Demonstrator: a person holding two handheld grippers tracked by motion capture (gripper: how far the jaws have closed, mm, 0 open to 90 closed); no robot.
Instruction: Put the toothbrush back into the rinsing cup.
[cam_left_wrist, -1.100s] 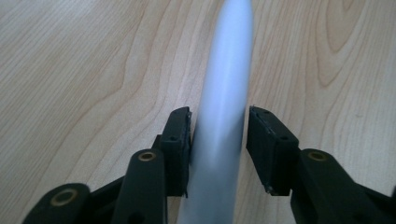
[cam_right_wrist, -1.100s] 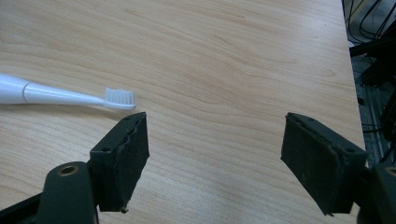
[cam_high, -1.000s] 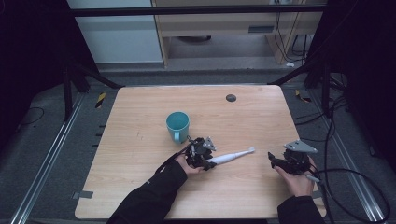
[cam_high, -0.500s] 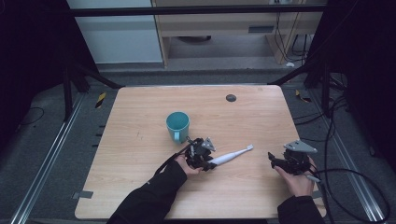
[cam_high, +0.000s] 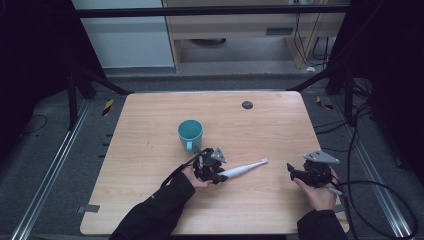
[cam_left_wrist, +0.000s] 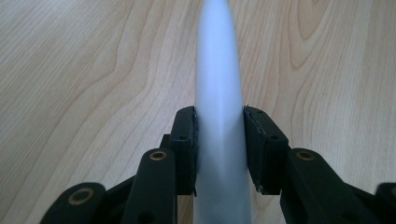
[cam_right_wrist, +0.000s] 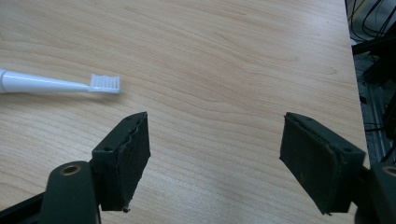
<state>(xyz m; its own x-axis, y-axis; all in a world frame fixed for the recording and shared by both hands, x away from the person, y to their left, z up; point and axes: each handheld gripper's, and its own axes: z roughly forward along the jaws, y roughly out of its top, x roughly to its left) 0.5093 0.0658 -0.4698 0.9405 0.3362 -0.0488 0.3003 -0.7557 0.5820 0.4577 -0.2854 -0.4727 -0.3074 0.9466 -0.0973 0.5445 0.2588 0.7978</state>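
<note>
The pale wooden counter (cam_high: 150, 135) with rounded corners carries everything here, and the round teal ceramic mug (cam_high: 190, 134) with its small handle serves as the landmark, standing upright a little left of the counter's middle.

Just in front of the mug and slightly to its right, toward the person, sits the left gripper (cam_high: 216, 172), black and held in a dark-sleeved hand that comes up from the near edge. Its fingers (cam_left_wrist: 184, 149) have just been closing, and they are clamped on the thick handle of the white plastic toothbrush (cam_high: 243, 169); in the left gripper view both pads press flat against the handle's sides, with the counter's wood grain beneath.

The right gripper (cam_high: 295, 173), black with a grey three-cornered plate on top, is well to the right of the mug and nearer the person, close to the counter's right edge. Its fingers (cam_right_wrist: 123, 154) stand wide apart with nothing between them, above bare wood.

The toothbrush lies in front of the mug and to its right, slanting away from the left gripper toward the right gripper, its bristled head (cam_right_wrist: 105, 83) at the far tip, apart from the right gripper's fingers.

A small dark round disc (cam_high: 247, 105) lies beyond the mug and to its right, near the counter's far edge.
</note>
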